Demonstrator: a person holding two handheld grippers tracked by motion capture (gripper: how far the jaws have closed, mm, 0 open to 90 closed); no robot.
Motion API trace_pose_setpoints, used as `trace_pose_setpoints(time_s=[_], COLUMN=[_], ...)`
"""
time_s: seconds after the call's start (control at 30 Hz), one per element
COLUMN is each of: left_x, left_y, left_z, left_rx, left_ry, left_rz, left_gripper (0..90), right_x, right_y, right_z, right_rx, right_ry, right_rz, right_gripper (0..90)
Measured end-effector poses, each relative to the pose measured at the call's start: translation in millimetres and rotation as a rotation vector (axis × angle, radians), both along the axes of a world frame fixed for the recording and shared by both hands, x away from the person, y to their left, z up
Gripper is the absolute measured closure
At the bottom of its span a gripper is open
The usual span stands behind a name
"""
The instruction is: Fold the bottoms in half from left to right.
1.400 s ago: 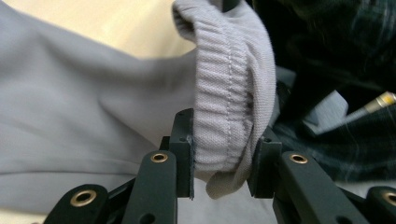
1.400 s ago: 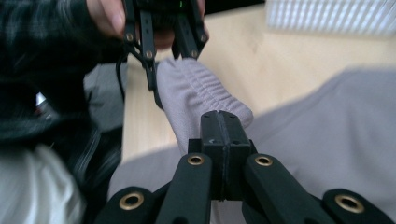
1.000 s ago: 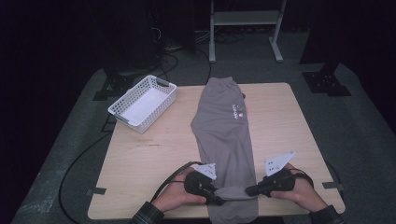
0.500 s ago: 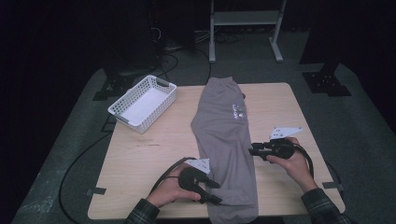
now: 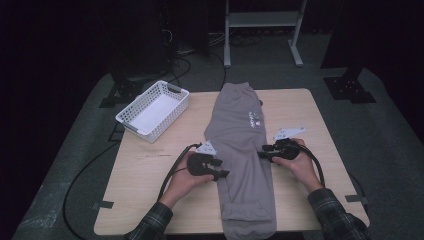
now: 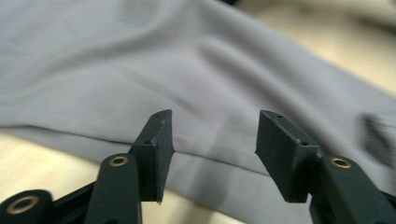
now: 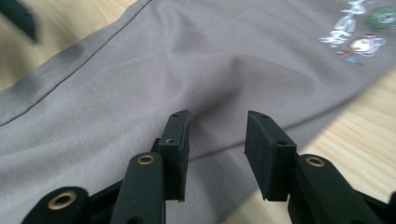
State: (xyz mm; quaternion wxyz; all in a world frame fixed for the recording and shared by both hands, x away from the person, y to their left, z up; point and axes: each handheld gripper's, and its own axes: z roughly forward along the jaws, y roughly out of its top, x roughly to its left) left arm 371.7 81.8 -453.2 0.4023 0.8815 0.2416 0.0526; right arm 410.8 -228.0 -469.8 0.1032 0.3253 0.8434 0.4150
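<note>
Trousers [image 5: 240,150] lie flat mid-frame, my left claw [image 5: 222,172] and right claw [image 5: 261,152] flanking them, jaws apart and lately widening, empty, ready to pinch the edges for folding

basket [image 5: 153,111]: white, empty, far-left corner | table [image 5: 150,165]: light wood

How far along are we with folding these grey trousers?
Done: the grey trousers lie folded lengthwise into one long strip on the table. In hand: left gripper and right gripper, jaws open, flank its middle edges. Left: grip and fold it crosswise, probably.
</note>
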Motion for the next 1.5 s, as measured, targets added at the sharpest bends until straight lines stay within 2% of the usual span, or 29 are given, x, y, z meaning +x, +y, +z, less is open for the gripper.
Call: trace_pose_setpoints(time_s=[0.07,0.13,0.17,0.2,0.27,0.37,0.47,0.57,0.67,0.7,0.73,0.9,0.97,1.0,1.07,1.2,1.33,1.4,1.5], left_x=[3.7,4.7,4.2,3.3,2.2,0.1,-0.2,-0.8,-0.1,0.3,1.0,2.3,1.4,0.6,-1.1,-8.6,-20.0,-25.4,-31.1], left_y=[-6.0,-11.5,-13.2,-13.6,-14.1,-16.0,-20.4,-20.2,-13.0,-10.3,-7.8,3.0,5.4,5.8,6.9,10.5,12.1,10.7,5.1], left_z=[-6.9,-13.9,-16.9,-17.4,-16.1,-15.5,-13.4,-11.8,-7.8,-6.5,-5.5,-4.1,-4.8,-5.3,-5.9,-2.3,1.9,2.9,0.4], left_rx=[0.025,0.069,0.091,0.092,0.114,0.121,0.141,0.137,0.087,0.075,0.071,0.02,0.013,0.008,-0.013,-0.017,-0.021,-0.016,0.02], left_ry=[-0.008,-0.013,-0.031,-0.046,-0.065,-0.071,-0.063,-0.051,-0.022,-0.017,-0.017,0.025,0.033,0.039,0.041,0.027,0.015,0.011,-0.01], left_rz=[0.016,0.016,0.01,0.014,0.015,0.006,-0.006,-0.003,0.007,0.012,0.013,0.029,0.025,0.025,0.03,0.028,0.011,0.0,-0.014], left_gripper=[48.0,48.5,49.5,51.3,57.9,70.0,82.4,85.5,85.5,85.3,85.3,82.0,79.1,76.5,69.8,60.9,54.4,52.2,48.7], right_x=[2.2,2.7,2.4,1.9,1.0,-0.2,-1.0,0.4,0.7,0.7,1.0,2.3,2.7,2.3,1.0,-6.9,-26.8,-37.8,-52.1], right_y=[3.7,6.6,7.4,8.3,8.4,9.7,13.8,11.7,3.7,-0.1,-4.1,-22.7,-27.3,-28.0,-25.5,-15.7,-12.1,-9.2,0.0], right_z=[-3.5,-6.7,-7.8,-9.1,-8.0,-7.2,-4.1,-2.8,2.1,4.4,6.4,9.9,8.4,8.2,8.1,7.9,14.3,17.6,17.6], right_rx=[-0.016,-0.024,-0.03,-0.038,-0.073,-0.086,-0.123,-0.114,-0.094,-0.068,-0.063,-0.087,-0.068,-0.048,-0.004,-0.011,0.005,0.024,0.019], right_ry=[0.006,0.016,0.02,0.017,-0.005,-0.009,-0.01,-0.001,-0.007,0.0,-0.006,-0.019,-0.009,-0.008,0.004,0.005,-0.006,-0.009,-0.006], right_rz=[0.009,0.023,0.033,0.036,0.032,0.041,0.047,0.026,0.007,-0.001,-0.014,-0.084,-0.093,-0.089,-0.066,-0.022,0.03,0.074,0.141], right_gripper=[58.6,57.4,57.8,59.8,71.1,84.9,89.1,89.5,89.6,89.6,89.7,89.8,89.7,89.5,80.4,74.2,67.9,64.3,59.0])
